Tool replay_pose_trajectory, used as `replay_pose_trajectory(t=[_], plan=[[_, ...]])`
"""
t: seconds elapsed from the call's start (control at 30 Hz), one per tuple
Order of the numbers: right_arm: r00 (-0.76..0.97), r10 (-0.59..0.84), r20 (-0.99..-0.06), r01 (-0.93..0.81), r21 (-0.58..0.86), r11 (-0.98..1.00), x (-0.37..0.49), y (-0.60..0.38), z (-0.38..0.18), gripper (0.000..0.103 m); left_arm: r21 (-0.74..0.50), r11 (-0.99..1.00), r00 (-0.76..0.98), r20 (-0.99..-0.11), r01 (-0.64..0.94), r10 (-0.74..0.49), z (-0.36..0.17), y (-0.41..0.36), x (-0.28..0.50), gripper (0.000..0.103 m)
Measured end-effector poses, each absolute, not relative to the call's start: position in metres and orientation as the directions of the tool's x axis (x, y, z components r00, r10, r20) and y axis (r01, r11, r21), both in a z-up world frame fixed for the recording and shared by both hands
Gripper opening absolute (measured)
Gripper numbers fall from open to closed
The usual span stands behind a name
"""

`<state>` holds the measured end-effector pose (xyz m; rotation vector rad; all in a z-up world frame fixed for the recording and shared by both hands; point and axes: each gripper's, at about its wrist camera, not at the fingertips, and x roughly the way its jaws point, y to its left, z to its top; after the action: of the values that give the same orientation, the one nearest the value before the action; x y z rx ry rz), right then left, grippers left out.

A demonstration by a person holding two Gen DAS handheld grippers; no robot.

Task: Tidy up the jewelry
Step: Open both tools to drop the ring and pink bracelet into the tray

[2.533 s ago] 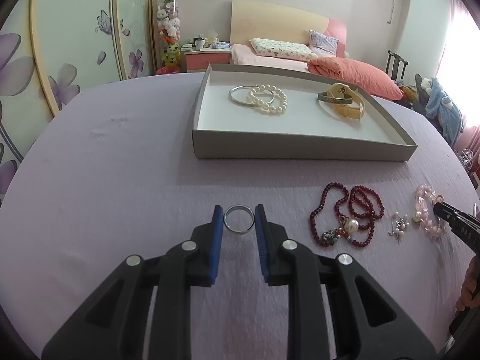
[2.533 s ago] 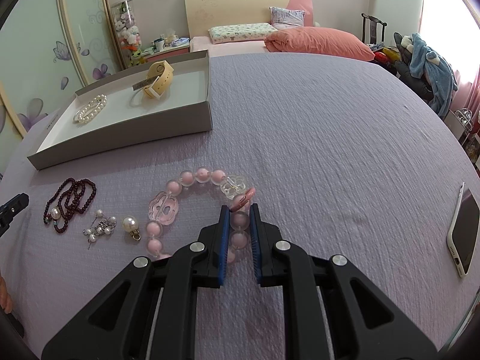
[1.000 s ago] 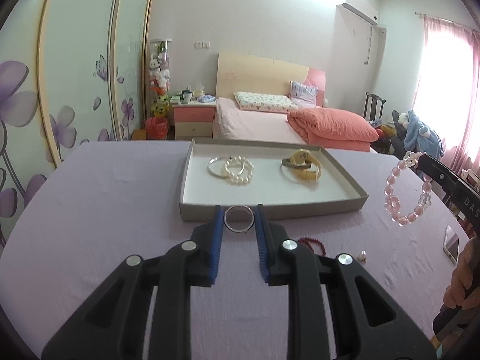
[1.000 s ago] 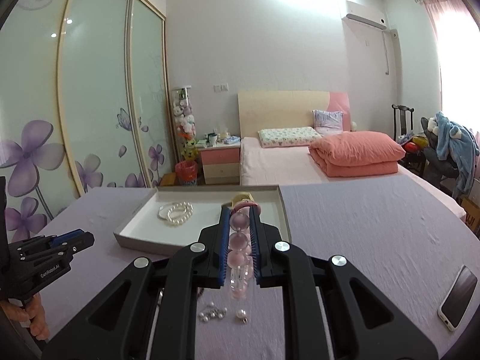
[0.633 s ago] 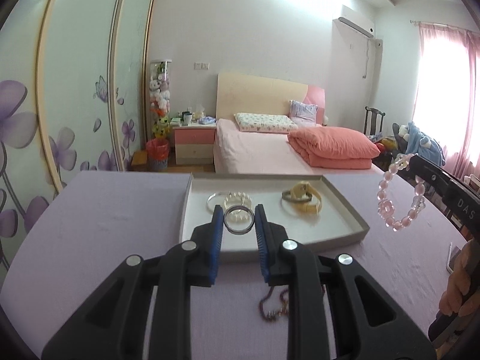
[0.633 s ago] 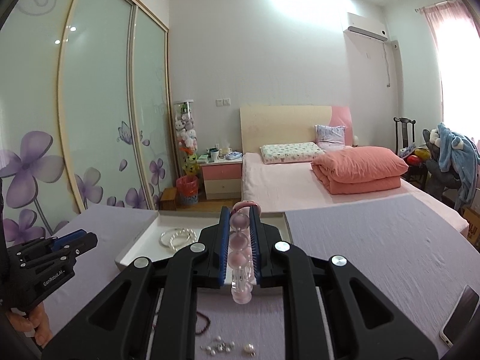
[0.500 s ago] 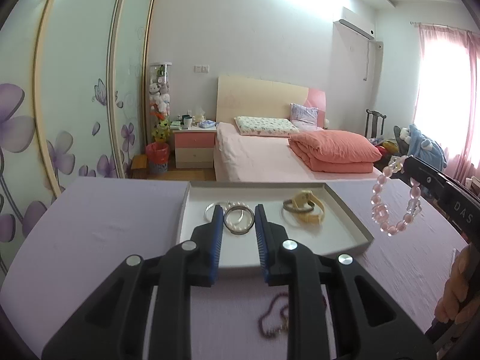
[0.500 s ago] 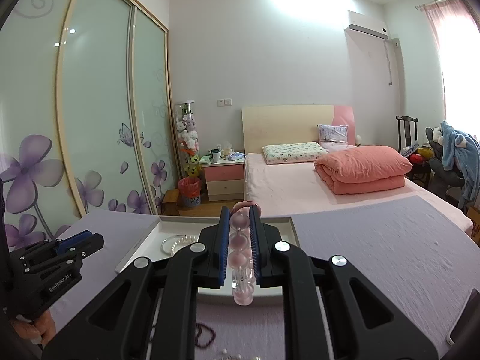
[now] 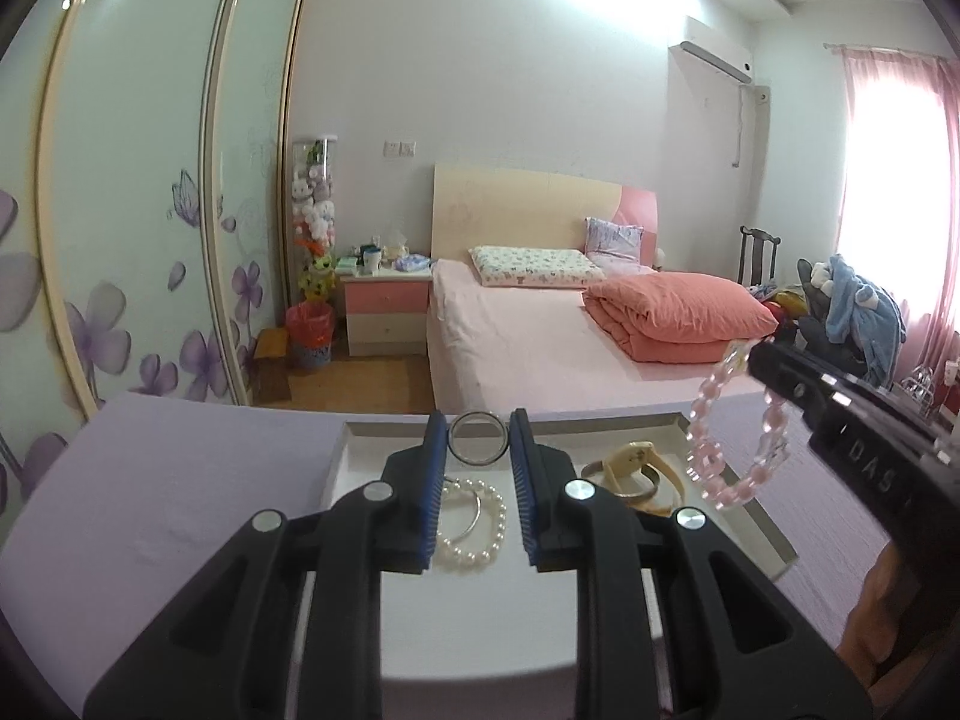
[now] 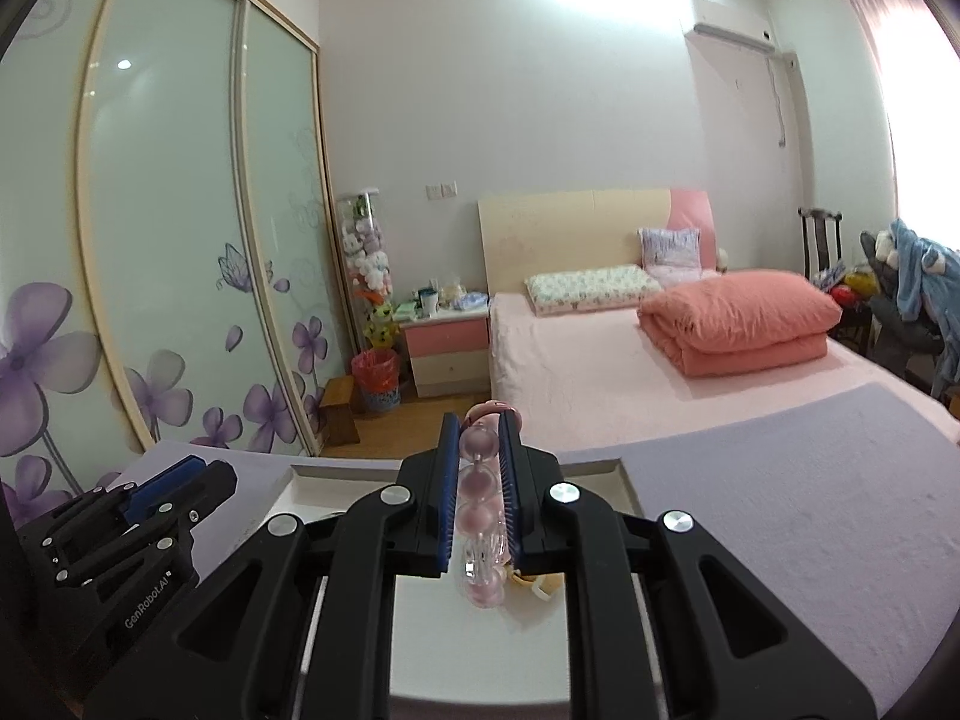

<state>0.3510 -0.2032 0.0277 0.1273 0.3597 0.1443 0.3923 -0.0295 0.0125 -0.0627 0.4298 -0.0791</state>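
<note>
My left gripper [image 9: 478,429] is shut on a silver bangle [image 9: 477,447] and holds it in the air over the white tray [image 9: 762,531]. In the tray lie a pearl bracelet [image 9: 480,528] with a thin silver bangle, and a gold watch [image 9: 639,471]. My right gripper [image 10: 480,429] is shut on a pink bead bracelet [image 10: 480,516] that hangs down over the tray's [image 10: 627,480] right part; the bracelet also shows in the left wrist view [image 9: 720,432].
The tray stands on a table with a lilac cloth [image 9: 156,480]. Beyond the table are a bed [image 9: 540,336] with an orange quilt, a pink nightstand [image 9: 387,312] and a floral sliding wardrobe [image 10: 150,300]. The left gripper's body [image 10: 108,546] shows at the right wrist view's left.
Both grippers have lifted their jewelry off the cloth and moved forward over the tray. The tray now fills the lower part of both views.
</note>
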Motion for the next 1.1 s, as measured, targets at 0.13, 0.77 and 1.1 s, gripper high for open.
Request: replay_pose_trajectory(t=[0.13,0.77,1.1], plan=[[0.905,0.15,-0.398,-0.104,0.135,0.985,0.369,-0.197,0.011,0.014,-0.079,0.996,0.891,-0.448,0.05,-0.08,-0.001,-0.031,0.417,0.022],[0.87,0.142,-0.472,-0.086,0.138,0.987,0.385,-0.193,0.002,0.038,-0.099,0.994,0.838,-0.539,0.037,-0.085,-0.033,-0.02,0.455,0.025],[0.886,0.125,-0.446,-0.072,0.135,0.988,0.37,-0.203,0.013,0.038,-0.104,0.995,0.856,-0.515,-0.013,-0.042,-0.02,0.001,0.432,0.03]])
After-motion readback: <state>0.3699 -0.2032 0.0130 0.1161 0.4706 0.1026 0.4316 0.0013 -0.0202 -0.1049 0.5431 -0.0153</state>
